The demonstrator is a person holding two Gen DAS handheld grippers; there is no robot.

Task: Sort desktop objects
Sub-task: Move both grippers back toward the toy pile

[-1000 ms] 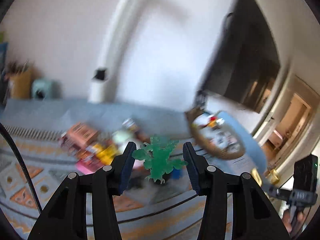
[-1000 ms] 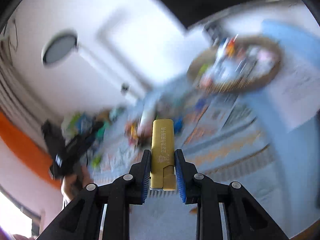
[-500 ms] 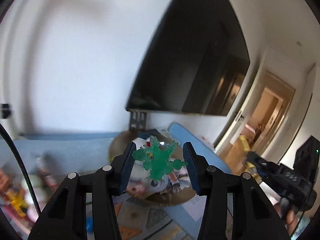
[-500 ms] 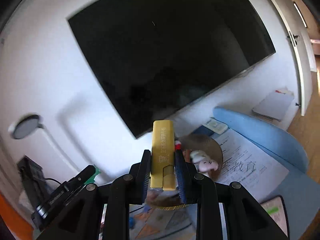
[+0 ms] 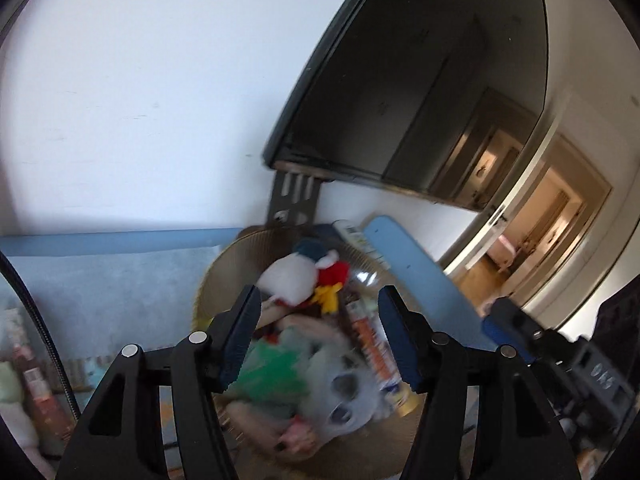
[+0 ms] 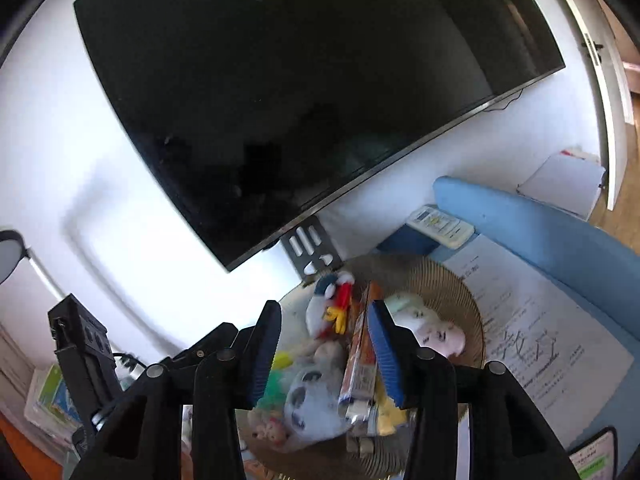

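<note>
I have both grippers over the basket (image 6: 460,280) to drop here: left gripper (image 5: 320,340) opening, green toy (image 5: 268,372) loose below at 7 o'clock; right gripper (image 6: 324,352) opening, nothing clamped.

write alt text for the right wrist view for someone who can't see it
The right gripper, its blue-padded jaws opening with nothing gripped, hangs over a round woven straw basket crowded with small plush toys and an orange-and-white tube. Behind it a large black wall-mounted screen fills the white wall; a printed paper sheet lies to the basket's right.
</note>
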